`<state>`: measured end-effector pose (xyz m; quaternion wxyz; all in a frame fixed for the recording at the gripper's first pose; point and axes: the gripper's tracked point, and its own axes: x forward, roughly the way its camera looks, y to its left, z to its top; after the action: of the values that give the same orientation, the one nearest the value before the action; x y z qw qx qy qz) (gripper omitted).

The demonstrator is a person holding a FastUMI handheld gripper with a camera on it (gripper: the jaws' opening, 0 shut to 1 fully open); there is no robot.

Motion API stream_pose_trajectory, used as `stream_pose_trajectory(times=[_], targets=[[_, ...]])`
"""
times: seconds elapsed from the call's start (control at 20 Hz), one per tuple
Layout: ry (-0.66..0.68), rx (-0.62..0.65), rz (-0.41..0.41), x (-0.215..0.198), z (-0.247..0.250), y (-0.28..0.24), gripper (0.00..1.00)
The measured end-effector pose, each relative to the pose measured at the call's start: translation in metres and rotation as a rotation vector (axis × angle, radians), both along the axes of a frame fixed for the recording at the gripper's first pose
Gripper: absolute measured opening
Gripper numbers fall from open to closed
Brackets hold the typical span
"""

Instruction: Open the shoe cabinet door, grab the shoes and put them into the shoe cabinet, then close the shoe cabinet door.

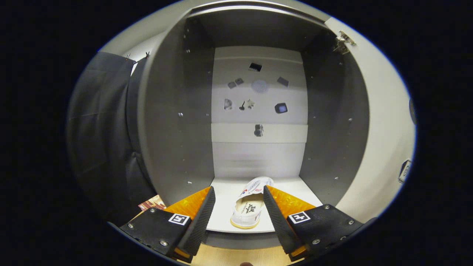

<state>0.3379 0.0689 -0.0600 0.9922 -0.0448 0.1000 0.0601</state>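
The grey shoe cabinet (173,122) stands open straight ahead, its white door (384,122) swung out to the right with a metal hinge (343,41) at the top. A white shoe (248,207) lies on the cabinet's white bottom shelf (225,218), heel toward me, toe pointing inward. My gripper (238,195) is open, its orange and black fingers (201,210) spread wide in front of the cabinet. The shoe sits in the gap between them, closer to the right finger, with neither finger pressing on it.
The cabinet's back wall (258,147) is pale with several small dark fittings. Black cloth (99,129) hangs left of the cabinet. A wooden floor strip (240,256) shows below the shelf edge, and a reddish patterned item (152,203) lies by the left finger.
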Motion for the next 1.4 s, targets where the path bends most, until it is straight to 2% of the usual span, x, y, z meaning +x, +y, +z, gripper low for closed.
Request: stream_pose_trajectory(times=[0.15, 0.25, 0.5, 0.75, 1.0, 1.4], targets=[[-0.034, 0.021, -0.025, -0.051, 0.029, -0.012, 0.91], [-0.078, 0.036, -0.055, -0.085, 0.050, -0.026, 0.93], [-0.147, 0.067, -0.088, -0.160, 0.085, -0.043, 0.93], [-0.158, 0.074, -0.092, -0.219, 0.101, -0.049, 0.93], [-0.179, 0.096, -0.086, -0.256, 0.108, -0.050, 0.93], [-0.169, 0.091, -0.075, -0.269, 0.105, -0.053, 0.93]])
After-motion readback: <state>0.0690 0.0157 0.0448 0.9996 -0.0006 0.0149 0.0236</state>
